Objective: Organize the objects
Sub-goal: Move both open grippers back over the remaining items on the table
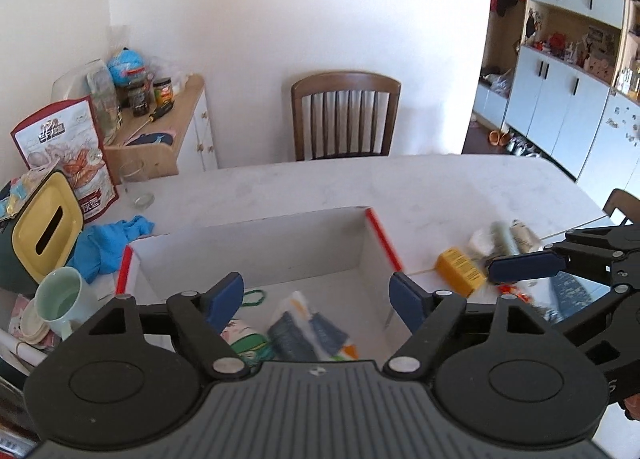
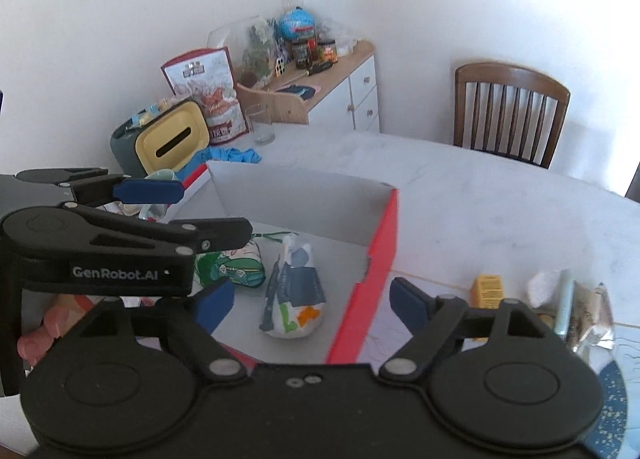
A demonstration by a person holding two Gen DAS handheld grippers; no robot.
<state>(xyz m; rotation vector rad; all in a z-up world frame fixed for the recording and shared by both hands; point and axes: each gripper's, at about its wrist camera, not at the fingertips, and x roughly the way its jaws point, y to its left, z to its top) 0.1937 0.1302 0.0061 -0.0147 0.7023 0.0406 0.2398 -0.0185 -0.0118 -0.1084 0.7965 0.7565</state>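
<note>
Left wrist: box (image 1: 256, 247) red rims, bare table (image 1: 320, 183) beyond

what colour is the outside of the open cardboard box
Red on the cardboard box outside wall, white inside; clearest in the right wrist view.

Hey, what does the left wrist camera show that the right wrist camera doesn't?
Only the left wrist view shows the white cupboards and shelves down the room's right side.

Only the right wrist view shows a person's fingers holding the left hand-held gripper.

Both show the open white box with red edges, the printed packet lying in it, the yellow carton on the table, the wooden chair and the yellow-lidded bin.
</note>
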